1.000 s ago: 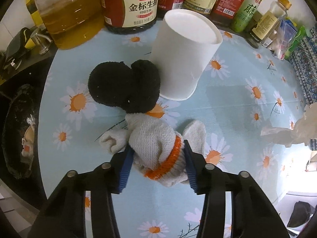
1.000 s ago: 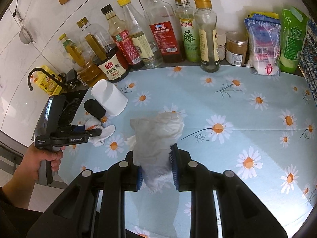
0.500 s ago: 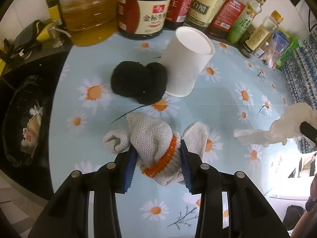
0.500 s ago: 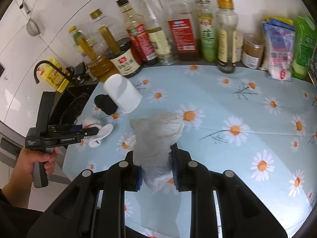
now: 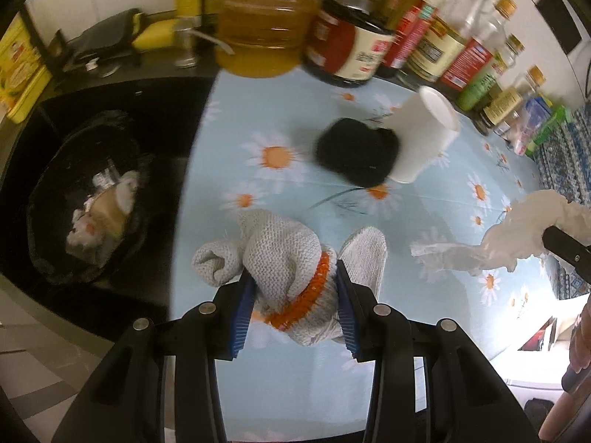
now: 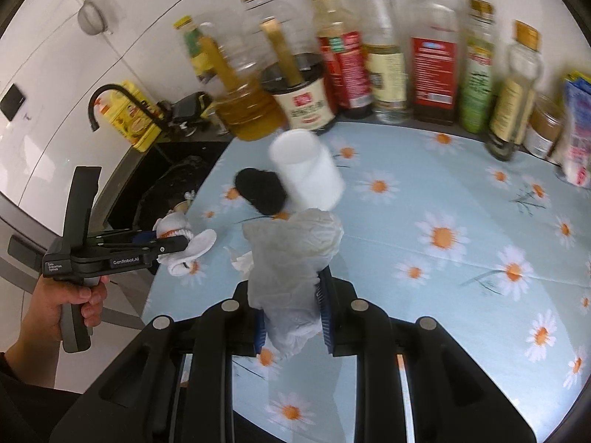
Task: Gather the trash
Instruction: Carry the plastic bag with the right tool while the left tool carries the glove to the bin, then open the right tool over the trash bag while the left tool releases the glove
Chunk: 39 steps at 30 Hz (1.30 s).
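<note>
Each tool (image 6: 291,313) is matte black plastic with round silver screws and ribbed blue pads (image 5: 242,308); the left tool (image 6: 173,241) carries white "GenRobot.AI" lettering.

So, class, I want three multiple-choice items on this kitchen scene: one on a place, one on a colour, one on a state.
1. Where does the black bin bag sit?
A. in the sink beside the cloth
B. among the bottles
C. on the daisies

2. What colour is the band on the knitted glove?
A. green
B. orange
C. blue

3. How is the right gripper?
A. open, empty
B. shut on the paper cup
C. shut on the crumpled tissue

Answers: 1 A, it fills the dark basin; 2 B, an orange cuff shows; 3 C, both pads press the tissue.
</note>
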{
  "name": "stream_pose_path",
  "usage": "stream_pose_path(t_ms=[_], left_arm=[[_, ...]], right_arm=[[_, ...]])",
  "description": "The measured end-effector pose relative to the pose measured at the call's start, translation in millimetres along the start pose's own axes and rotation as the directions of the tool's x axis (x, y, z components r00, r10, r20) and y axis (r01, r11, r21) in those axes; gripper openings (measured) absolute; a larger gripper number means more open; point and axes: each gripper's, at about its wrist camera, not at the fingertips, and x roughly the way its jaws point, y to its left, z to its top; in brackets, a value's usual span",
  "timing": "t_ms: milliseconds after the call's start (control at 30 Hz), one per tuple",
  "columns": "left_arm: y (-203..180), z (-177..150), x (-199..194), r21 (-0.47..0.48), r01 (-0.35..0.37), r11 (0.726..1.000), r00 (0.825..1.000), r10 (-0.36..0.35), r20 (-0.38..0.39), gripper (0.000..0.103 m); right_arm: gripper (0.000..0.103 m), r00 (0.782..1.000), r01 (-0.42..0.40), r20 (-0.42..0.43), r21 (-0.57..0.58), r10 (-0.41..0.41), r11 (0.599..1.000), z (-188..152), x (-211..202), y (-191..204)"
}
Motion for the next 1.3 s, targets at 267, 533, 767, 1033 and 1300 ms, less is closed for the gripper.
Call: stream_pose_path(t_ms=[267,533,767,1033,1300], left_arm=[[60,-1,-18,-0.059,-0.011,0.998,1.000,0.012,0.019,0.039],[129,-1,-36,-0.110,-0.022,0.994,0.999,0.027,0.040,0.039],[193,4,-49,-0.136,-0.026,0.990,0.998,0.035,0.059,0.039],[254,18,-54,-0.146,-0.028,0.989,0.998,0.036,0.058,0.039],[302,30,-42,-0.159,-0.011,0.987,1.000,0.015,0.026,0.039]], right_arm=[[0.025,0.999,-0.041,-0.029,-0.061,0.039,0.997,26,36,58],[0.025,0.996,-0.078,-0.049,-0.112,0.073,0.991,52,78,120],[0.025,0.995,-0.087,-0.051,-0.138,0.081,0.987,74,116,174],[0.025,0.994,-0.100,-0.058,-0.144,0.092,0.985,99,156,228],[0.025,0.990,-0.097,-0.112,-0.156,0.080,0.983,127,202,270]])
